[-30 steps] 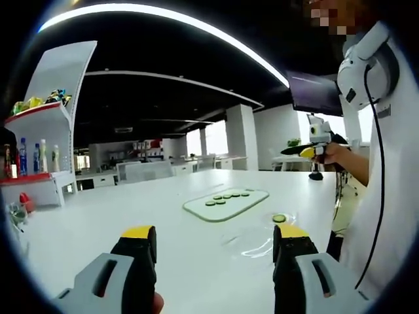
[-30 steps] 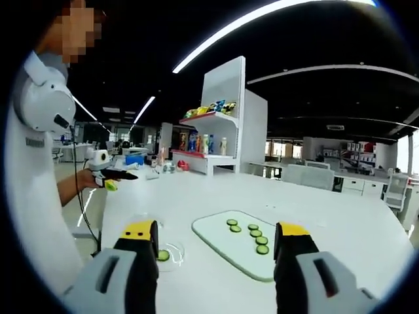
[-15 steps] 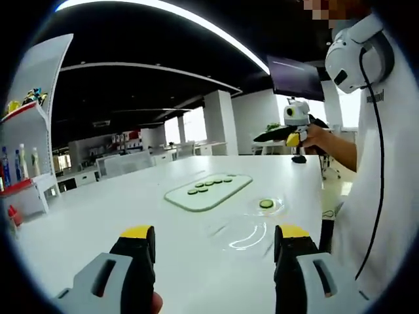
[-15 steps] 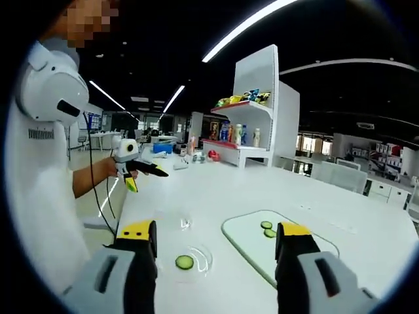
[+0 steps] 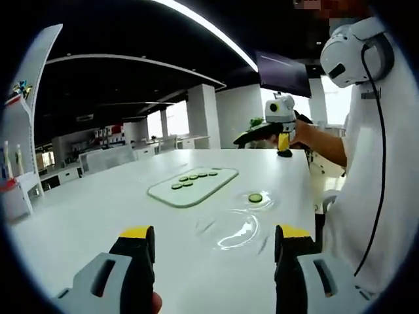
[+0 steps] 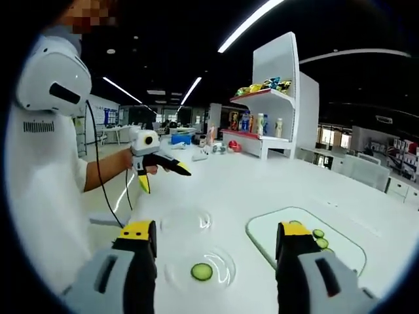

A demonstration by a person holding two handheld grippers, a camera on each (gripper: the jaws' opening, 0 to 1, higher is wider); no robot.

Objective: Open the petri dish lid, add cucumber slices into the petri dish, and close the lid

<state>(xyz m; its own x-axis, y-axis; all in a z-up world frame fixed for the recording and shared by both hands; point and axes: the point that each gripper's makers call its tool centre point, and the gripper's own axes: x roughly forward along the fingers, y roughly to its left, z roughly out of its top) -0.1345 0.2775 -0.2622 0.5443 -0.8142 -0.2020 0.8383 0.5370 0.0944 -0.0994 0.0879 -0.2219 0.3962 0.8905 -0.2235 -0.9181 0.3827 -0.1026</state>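
A clear petri dish (image 6: 200, 267) lies on the white table with one cucumber slice (image 6: 201, 271) in it. Its clear lid (image 6: 186, 221) lies flat beside it, apart from the dish. The left gripper view has the dish (image 5: 254, 199), its slice (image 5: 255, 197) and the lid (image 5: 234, 233) nearer to me. A pale green board (image 5: 192, 185) (image 6: 308, 243) carries several more slices. My left gripper (image 5: 213, 245) is open and empty above the table, and it appears as the left gripper (image 6: 163, 178) in the other view. My right gripper (image 6: 215, 245) (image 5: 262, 140) is open and empty too.
A person in white (image 5: 373, 170) stands at the table's edge with a sleeve and hand on each gripper. A white shelf unit (image 6: 275, 98) with bottles and snacks stands at the far end of the table. Desks and chairs fill the room behind.
Both views have swung toward the dish and the person. The dish, lid and board lie where they were. Both grippers stay open and empty.
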